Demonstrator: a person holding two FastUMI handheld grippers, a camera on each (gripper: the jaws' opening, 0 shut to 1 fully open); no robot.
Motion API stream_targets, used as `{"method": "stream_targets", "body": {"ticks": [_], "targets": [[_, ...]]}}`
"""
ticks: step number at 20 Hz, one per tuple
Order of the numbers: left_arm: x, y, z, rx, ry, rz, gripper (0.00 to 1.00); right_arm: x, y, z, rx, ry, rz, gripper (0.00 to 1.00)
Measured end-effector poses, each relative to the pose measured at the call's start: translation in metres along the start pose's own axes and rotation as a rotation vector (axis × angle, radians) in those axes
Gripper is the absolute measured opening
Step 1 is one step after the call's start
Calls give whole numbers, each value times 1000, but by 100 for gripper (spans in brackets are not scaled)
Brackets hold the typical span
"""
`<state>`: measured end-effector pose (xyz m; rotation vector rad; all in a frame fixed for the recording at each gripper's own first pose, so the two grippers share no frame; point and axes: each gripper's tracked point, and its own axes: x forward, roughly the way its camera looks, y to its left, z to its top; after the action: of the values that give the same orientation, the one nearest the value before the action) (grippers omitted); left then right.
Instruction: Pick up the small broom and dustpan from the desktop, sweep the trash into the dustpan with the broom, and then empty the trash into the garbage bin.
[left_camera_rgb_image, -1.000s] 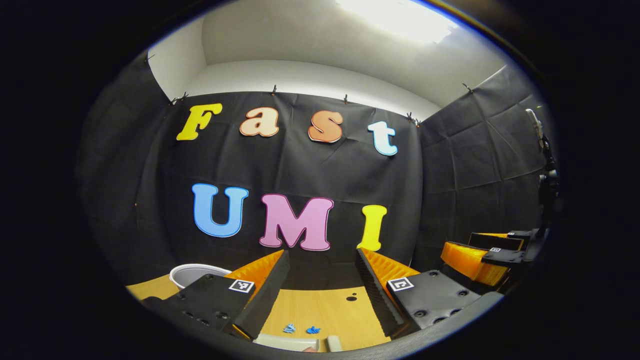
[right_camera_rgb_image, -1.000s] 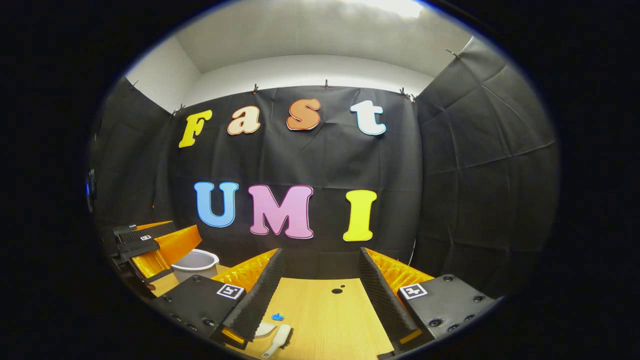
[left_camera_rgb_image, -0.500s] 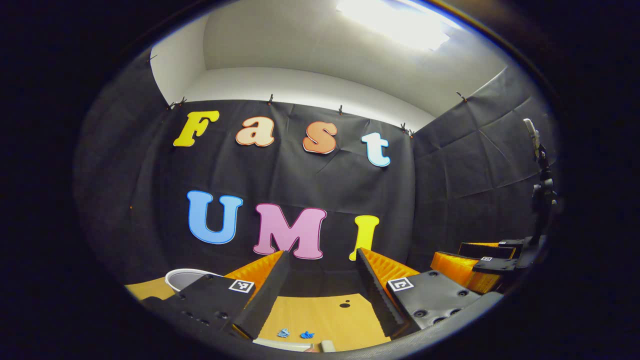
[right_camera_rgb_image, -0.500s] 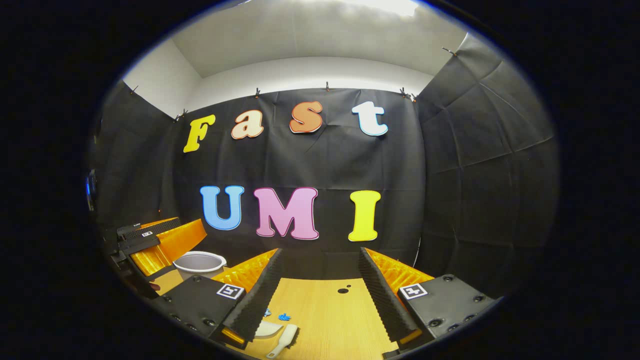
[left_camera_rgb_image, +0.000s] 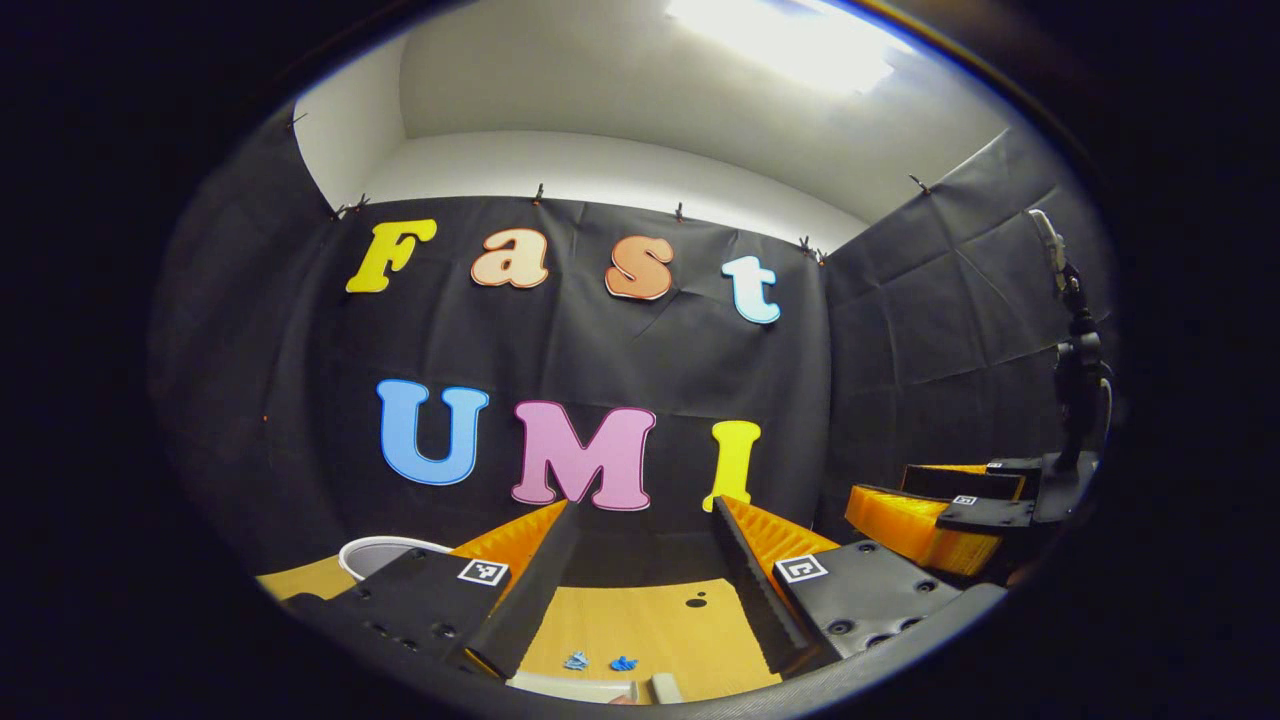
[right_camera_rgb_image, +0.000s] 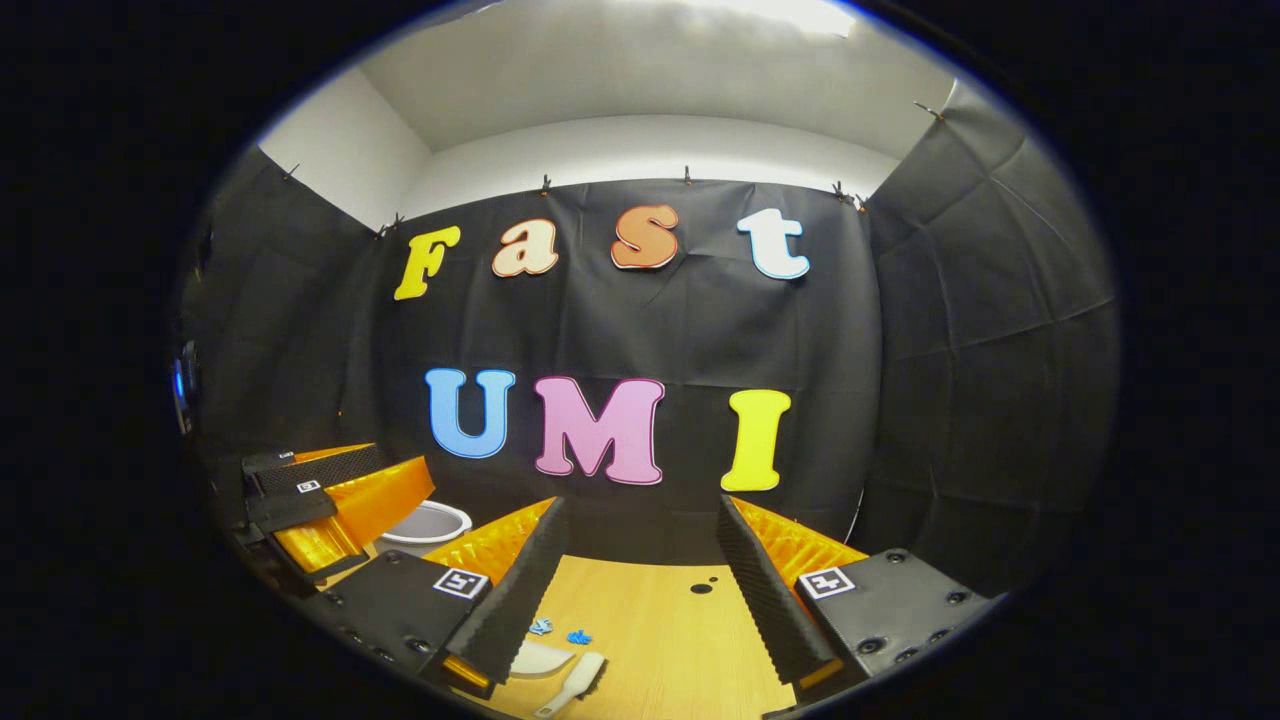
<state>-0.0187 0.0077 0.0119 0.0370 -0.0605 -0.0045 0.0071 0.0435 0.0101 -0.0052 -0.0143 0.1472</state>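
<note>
Both grippers hover above the wooden desktop (left_camera_rgb_image: 660, 620), pointing at the back wall. My left gripper (left_camera_rgb_image: 643, 505) is open with nothing between its fingers. Below it lie two small blue trash scraps (left_camera_rgb_image: 600, 662) and the white edge of the dustpan (left_camera_rgb_image: 570, 688). My right gripper (right_camera_rgb_image: 641, 500) is open too and holds nothing. Low between its fingers I see the blue scraps (right_camera_rgb_image: 560, 632), the white dustpan (right_camera_rgb_image: 540, 660) and the small white broom (right_camera_rgb_image: 575, 682) beside it. The white garbage bin (right_camera_rgb_image: 432, 522) stands at the back left.
The left gripper (right_camera_rgb_image: 320, 495) shows at the left of the right gripper view, in front of the bin. The right gripper (left_camera_rgb_image: 940, 520) appears at the right of the left gripper view. Two dark holes (right_camera_rgb_image: 702, 587) mark the desktop (right_camera_rgb_image: 670, 640). The bin's rim (left_camera_rgb_image: 385, 548) peeks out beside my left finger.
The right gripper's view has swung slightly, so wall, bin and broom sit further right in it. The left gripper wobbled a little. Both stay open and hold nothing.
</note>
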Motion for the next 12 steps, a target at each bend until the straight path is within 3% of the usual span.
{"method": "stream_targets", "body": {"ticks": [8, 12], "targets": [[-7, 22, -31, -44, 42, 7, 79, -1, 24, -26, -8, 54, 12, 96], [-8, 27, -34, -14, 43, 15, 80, -2, 30, -30, -12, 59, 16, 96]]}}
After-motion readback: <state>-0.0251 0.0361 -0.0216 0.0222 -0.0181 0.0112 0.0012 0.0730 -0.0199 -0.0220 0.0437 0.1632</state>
